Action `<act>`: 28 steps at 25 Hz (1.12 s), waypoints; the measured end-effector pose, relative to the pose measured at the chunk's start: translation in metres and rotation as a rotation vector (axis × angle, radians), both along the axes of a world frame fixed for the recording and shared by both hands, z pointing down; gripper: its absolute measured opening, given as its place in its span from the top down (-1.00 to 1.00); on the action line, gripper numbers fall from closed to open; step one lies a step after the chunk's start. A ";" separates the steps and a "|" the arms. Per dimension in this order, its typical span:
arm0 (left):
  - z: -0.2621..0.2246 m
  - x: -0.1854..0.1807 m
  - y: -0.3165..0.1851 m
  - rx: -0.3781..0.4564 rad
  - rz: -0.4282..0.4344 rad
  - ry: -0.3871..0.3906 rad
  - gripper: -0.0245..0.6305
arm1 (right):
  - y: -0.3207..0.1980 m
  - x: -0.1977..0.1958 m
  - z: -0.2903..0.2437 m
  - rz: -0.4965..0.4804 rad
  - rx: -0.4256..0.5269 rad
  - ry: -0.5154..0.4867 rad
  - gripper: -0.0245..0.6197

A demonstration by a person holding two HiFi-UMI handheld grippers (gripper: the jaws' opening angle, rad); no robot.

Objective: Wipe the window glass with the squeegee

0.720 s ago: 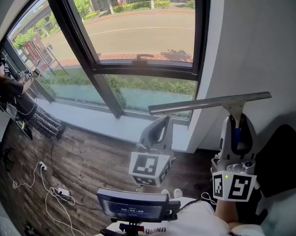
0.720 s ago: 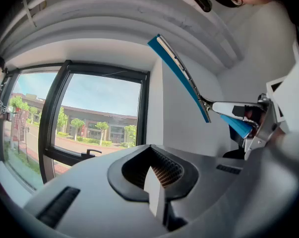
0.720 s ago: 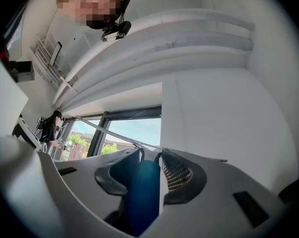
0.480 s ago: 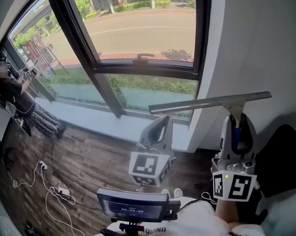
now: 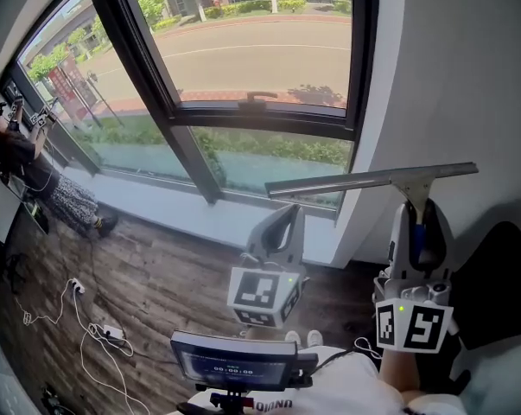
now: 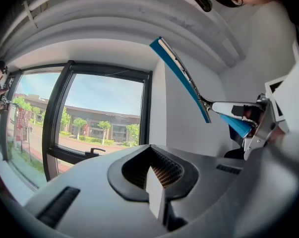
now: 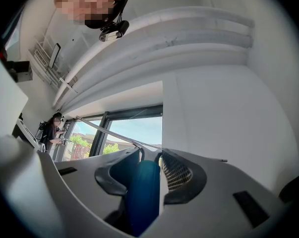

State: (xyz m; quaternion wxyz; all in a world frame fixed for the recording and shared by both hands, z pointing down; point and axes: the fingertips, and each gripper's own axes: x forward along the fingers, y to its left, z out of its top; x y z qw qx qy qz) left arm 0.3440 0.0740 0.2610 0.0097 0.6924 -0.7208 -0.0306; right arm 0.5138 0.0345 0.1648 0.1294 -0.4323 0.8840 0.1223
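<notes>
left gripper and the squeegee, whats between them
Nothing stands there: in the head view only white wall and wood floor show between the shut left gripper and the squeegee clamped in the right gripper's jaws.

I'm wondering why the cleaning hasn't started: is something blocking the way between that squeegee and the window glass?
Nothing visible does. The right gripper holds the squeegee in open air before the window glass; the left gripper, shut and empty, sits below the blade, outside its path.
</notes>
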 end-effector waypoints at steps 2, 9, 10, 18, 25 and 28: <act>0.001 -0.005 0.004 -0.003 -0.009 -0.002 0.93 | 0.002 -0.005 0.000 -0.008 -0.001 -0.004 0.46; -0.003 -0.029 0.029 -0.006 -0.057 0.004 0.93 | 0.021 -0.031 -0.007 -0.058 0.005 -0.009 0.46; -0.004 -0.032 0.033 -0.008 -0.066 0.006 0.93 | 0.024 -0.035 -0.009 -0.067 0.005 -0.009 0.46; 0.026 -0.070 0.057 -0.047 -0.140 0.051 0.93 | 0.040 -0.086 0.007 -0.151 0.001 0.017 0.46; 0.038 -0.115 0.044 -0.051 -0.215 0.087 0.93 | 0.024 -0.146 0.011 -0.252 0.017 0.044 0.46; 0.037 -0.140 0.027 -0.052 -0.242 0.072 0.93 | 0.007 -0.176 0.006 -0.293 0.039 0.035 0.46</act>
